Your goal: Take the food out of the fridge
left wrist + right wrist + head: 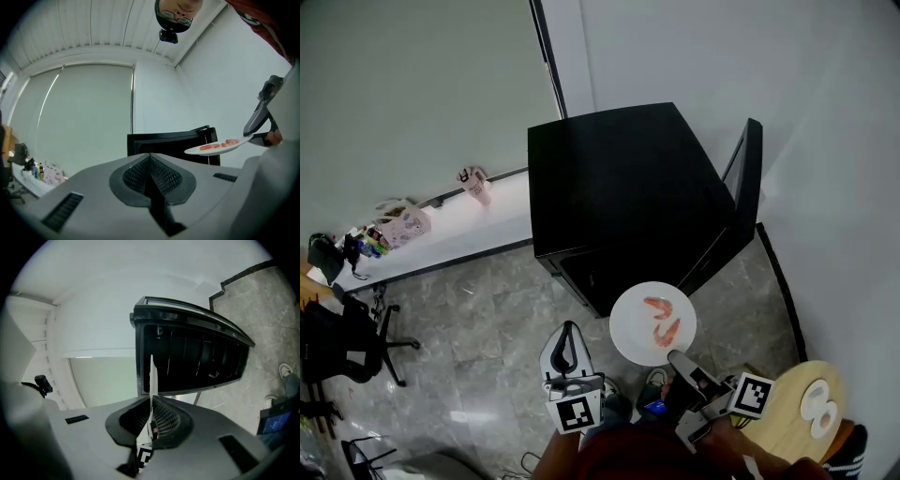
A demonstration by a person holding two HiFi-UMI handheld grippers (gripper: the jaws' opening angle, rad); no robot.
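Observation:
A white plate [652, 323] with two pink shrimps [662, 320] hangs in the air in front of the low black fridge [619, 192]. My right gripper [677, 357] is shut on the plate's near rim. In the right gripper view the plate [152, 376] shows edge-on between the jaws of the right gripper [152, 405], with the dark open fridge [192, 355] behind it. My left gripper [567, 332] hangs to the left of the plate, apart from it. In its own view the left gripper [150, 161] is shut on nothing, and the plate [218, 146] is at the right.
The fridge door [748, 183] stands open at the right, next to the wall. A round wooden table [787, 417] with white dishes [818, 403] is at the lower right. A white counter [450, 230] with a pink cup [475, 185] runs on the left, an office chair [347, 337] below it.

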